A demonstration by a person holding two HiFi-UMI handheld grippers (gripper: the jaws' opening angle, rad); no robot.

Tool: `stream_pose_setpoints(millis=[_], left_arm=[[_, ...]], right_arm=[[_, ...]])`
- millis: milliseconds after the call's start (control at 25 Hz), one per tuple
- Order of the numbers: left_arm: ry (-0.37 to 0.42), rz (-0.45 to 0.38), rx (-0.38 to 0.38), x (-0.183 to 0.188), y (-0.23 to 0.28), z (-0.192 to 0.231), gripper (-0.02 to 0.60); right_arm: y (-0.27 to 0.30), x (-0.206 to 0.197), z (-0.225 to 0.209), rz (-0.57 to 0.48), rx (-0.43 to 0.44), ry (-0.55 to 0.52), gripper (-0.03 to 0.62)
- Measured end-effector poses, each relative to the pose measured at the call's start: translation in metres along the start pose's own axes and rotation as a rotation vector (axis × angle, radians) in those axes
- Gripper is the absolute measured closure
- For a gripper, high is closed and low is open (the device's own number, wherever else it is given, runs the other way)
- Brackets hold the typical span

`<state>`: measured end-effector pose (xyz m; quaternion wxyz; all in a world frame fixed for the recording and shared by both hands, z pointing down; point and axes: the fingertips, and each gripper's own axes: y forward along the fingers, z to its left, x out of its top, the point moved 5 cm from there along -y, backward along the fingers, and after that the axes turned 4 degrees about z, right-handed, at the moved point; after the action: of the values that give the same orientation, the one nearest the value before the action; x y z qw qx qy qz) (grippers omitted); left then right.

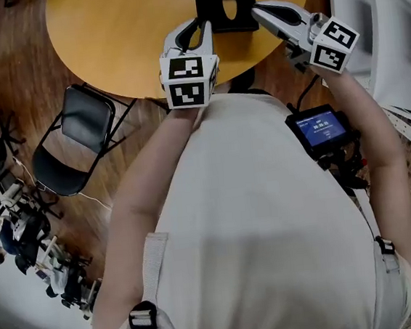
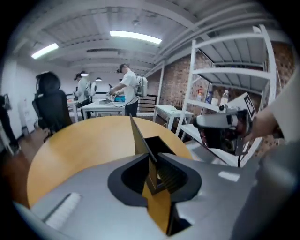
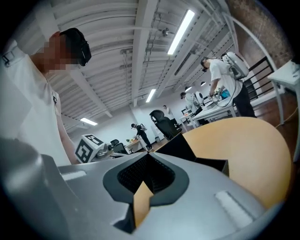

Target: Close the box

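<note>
One black cardboard box (image 1: 225, 1) on round wooden counter (image 1: 118, 30), flap (image 2: 139, 136) grasped by left gripper (image 1: 198, 28) jaws, right gripper (image 1: 259, 10) jaws clenched, empty

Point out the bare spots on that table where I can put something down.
The round yellow wooden tabletop is bare from the black cardboard box leftward to its rim. A narrower bare strip lies right of the box. Crowded: the near edge, where the left claw and right claw flank the box.

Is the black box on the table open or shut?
Open: one flap of the box stands upright, pinched by the left gripper.
</note>
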<state>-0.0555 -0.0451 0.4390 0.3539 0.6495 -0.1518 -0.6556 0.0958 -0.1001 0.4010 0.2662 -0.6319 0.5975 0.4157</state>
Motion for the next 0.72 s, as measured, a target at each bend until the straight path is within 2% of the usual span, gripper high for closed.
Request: stream_pose_setpoints(millis=[160,320,480,560,720], left_arm=[[0.183,0.050,0.056,0.000,0.016,-0.022,0.518],[0.314,0.099,0.053,-0.007,0.032,-0.033,0.501],[0.367,0.102,0.014,-0.010,0.041,-0.039,0.473],[0.374,0.092,-0.049,-0.012,0.044,-0.051,0.471],[0.376,0.058,-0.181,0.012,0.041,-0.089,0.466]], right_arm=[[-0.018,-0.006,-0.012,-0.079,-0.045,0.002,0.594],[-0.034,-0.017,-0.024,-0.133,-0.087,0.018,0.594],[-0.043,-0.028,-0.028,-0.168,-0.117,0.026,0.594],[-0.050,-0.032,-0.028,-0.177,-0.131,0.030,0.594],[-0.076,-0.008,-0.024,-0.186,-0.151,0.020,0.594]])
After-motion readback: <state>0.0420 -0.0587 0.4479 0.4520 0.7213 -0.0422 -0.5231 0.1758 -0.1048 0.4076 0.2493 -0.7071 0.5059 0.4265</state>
